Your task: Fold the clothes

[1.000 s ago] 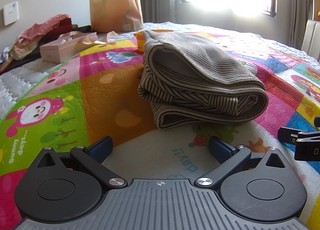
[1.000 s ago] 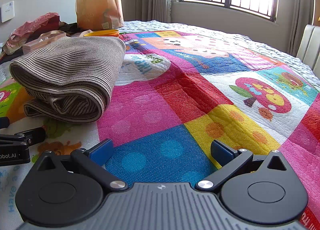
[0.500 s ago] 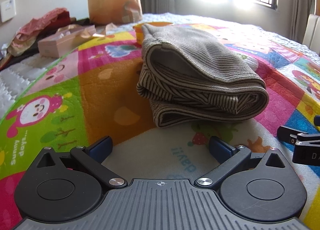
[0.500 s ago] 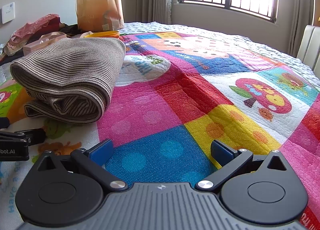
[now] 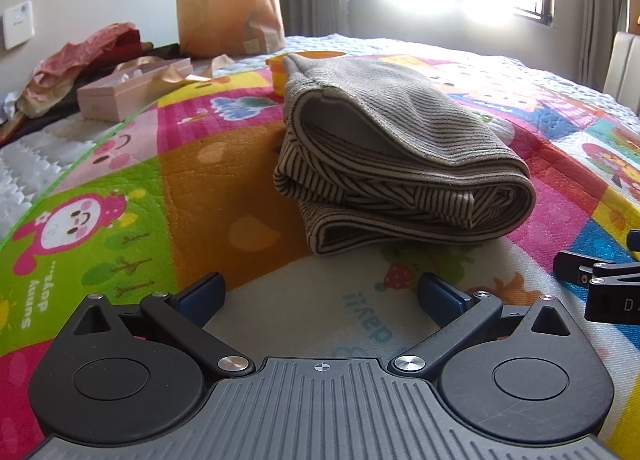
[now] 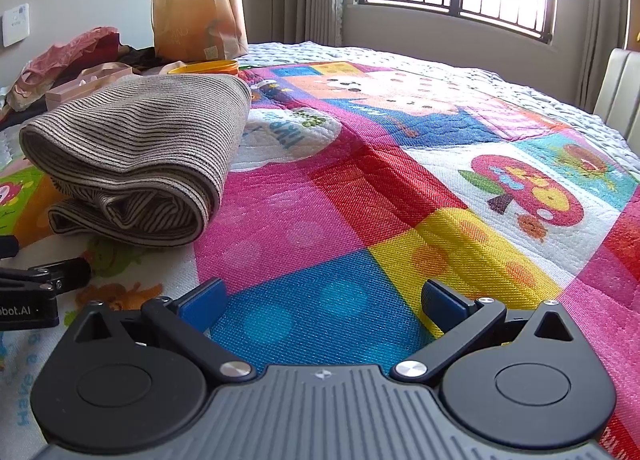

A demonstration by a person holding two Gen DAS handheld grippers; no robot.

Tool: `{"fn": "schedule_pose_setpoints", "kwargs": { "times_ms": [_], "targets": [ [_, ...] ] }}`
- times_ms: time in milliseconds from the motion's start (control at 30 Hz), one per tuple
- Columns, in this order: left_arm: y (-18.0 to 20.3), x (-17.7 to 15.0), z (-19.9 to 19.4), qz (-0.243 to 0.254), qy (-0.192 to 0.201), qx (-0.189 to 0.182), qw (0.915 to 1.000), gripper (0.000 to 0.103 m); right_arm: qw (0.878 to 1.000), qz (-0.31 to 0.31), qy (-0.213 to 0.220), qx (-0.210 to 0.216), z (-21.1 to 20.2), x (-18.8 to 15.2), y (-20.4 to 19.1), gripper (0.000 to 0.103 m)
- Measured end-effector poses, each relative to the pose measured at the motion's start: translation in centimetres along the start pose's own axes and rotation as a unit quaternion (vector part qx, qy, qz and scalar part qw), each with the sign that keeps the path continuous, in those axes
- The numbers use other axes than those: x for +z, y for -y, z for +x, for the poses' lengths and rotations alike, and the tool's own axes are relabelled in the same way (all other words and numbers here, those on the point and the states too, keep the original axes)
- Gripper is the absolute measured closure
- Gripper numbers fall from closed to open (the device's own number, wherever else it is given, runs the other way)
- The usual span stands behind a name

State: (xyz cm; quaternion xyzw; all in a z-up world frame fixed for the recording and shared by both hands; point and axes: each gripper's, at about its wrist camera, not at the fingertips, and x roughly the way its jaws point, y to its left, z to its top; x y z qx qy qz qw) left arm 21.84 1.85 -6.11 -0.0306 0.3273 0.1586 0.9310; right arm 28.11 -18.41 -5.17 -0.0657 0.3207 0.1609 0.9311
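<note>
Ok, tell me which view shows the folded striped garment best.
The left wrist view: the striped garment sits centred ahead, layers and open edges visible. The right wrist view shows it off to the left, mainly its rolled fold.

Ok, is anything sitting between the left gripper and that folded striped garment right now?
Nothing visible. Only bare play mat lies between the left gripper and the folded striped garment; its jaws are open and empty. The right gripper sits off to the side, not in the path.
</note>
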Motion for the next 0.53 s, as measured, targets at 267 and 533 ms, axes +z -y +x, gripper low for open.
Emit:
{"fn": "schedule_pose_setpoints", "kwargs": {
  "times_ms": [267,533],
  "targets": [
    [-0.24,0.16,-0.04,-0.006,-0.007,-0.007,0.9999,0.000,1.000,0.000,-0.001,0.000,-0.10,0.02,-0.03,0.000],
    [-0.79,0.37,-0.02,-0.014,-0.010,-0.020,0.9997,0.000,1.000,-0.002,-0.001,-0.003,-0.11,0.04,-0.19,0.000]
  ]
}}
